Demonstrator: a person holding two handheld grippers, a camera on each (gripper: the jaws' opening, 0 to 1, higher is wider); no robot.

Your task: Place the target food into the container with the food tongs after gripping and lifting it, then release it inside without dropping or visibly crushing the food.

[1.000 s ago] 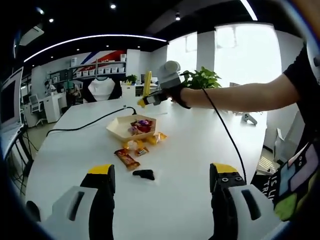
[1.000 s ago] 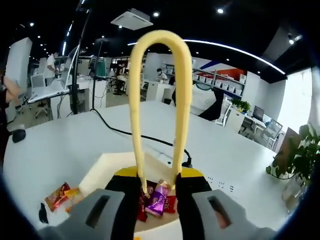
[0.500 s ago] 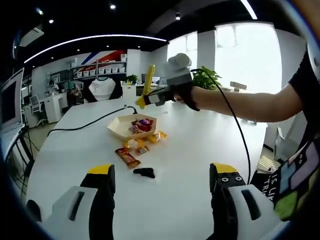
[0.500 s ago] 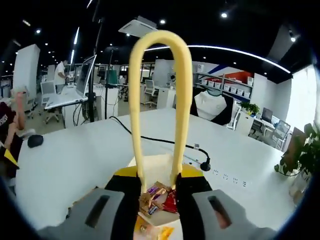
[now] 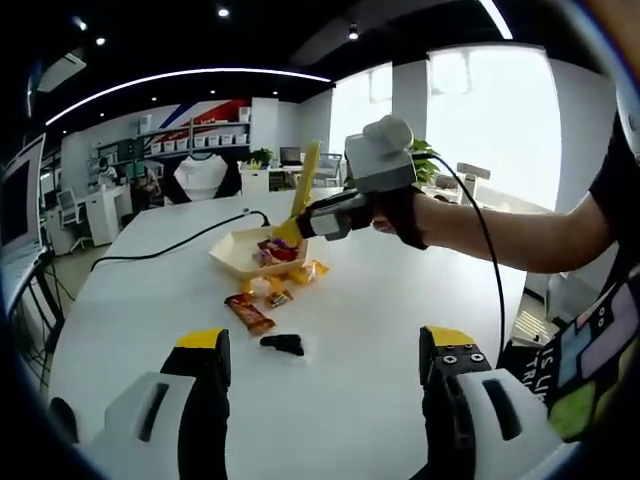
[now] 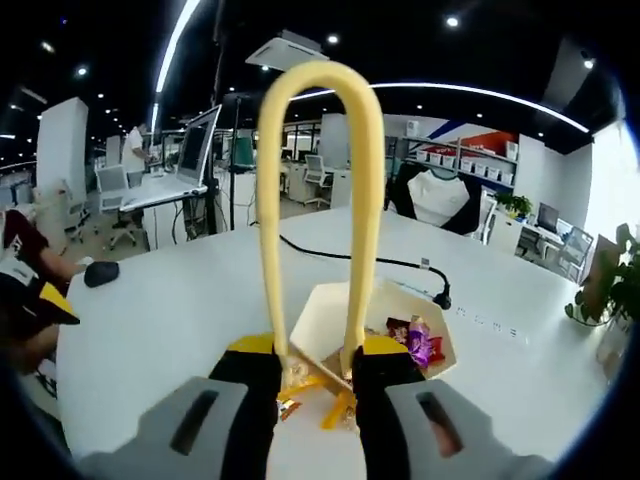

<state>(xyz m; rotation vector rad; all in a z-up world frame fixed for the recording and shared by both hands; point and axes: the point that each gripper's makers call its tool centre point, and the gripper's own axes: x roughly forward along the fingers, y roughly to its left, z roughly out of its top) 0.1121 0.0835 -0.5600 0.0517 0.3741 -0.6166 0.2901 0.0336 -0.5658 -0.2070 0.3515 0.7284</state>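
A cream paper tray [image 5: 232, 258] holding several wrapped candies sits mid-table; it shows again as the tray [image 6: 338, 318] with candies [image 6: 415, 340] at its right side. Loose snack packets [image 5: 251, 313] lie on the table in front of it, and orange wrappers [image 6: 312, 386] sit just beyond my right jaws. My right gripper [image 6: 315, 360] is shut on the yellow food tongs [image 6: 318, 120], whose bend points away from me. In the left gripper view that gripper [image 5: 345, 205] hovers beside the tray with the tongs [image 5: 304, 186] tilted up. My left gripper [image 5: 323, 345] stands open and empty, low over the table.
A small black object [image 5: 283, 344] lies near the packets. A black cable [image 5: 185, 245] runs across the table behind the tray, also seen as the cable [image 6: 372, 262]. A person [image 6: 22, 290] and a mouse [image 6: 100, 272] are at the table's left edge.
The right gripper with the tongs has come down and nearer, from above the tray's candies to its near side by the loose wrappers. The left gripper has stayed put.
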